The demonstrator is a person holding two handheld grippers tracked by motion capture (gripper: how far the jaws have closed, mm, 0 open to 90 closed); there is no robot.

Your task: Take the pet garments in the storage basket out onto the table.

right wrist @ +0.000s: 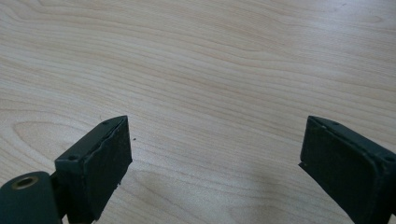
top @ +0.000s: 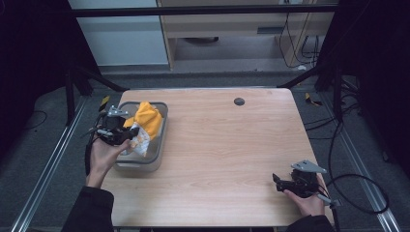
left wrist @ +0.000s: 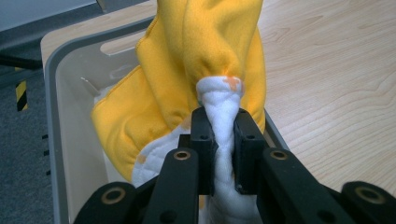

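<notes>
A yellow and white cloth (top: 145,122) hangs partly lifted out of the grey bin (top: 162,140) at the table's left. My left gripper (top: 129,134) is shut on it. In the left gripper view the two jaws pinch a white fold of the cloth (left wrist: 210,56), and my left gripper (left wrist: 224,140) sits over the grey bin (left wrist: 53,93). At the table's front right, my right gripper (top: 276,181) rests low and stands open. In the right gripper view my right gripper (right wrist: 215,154) has wide-apart jaws with bare wood between them.
The wooden table (top: 227,145) has a small dark round cap (top: 239,101) near its far edge. Beyond the table stand a pale cabinet and cables. Dark frame bars flank both sides.
</notes>
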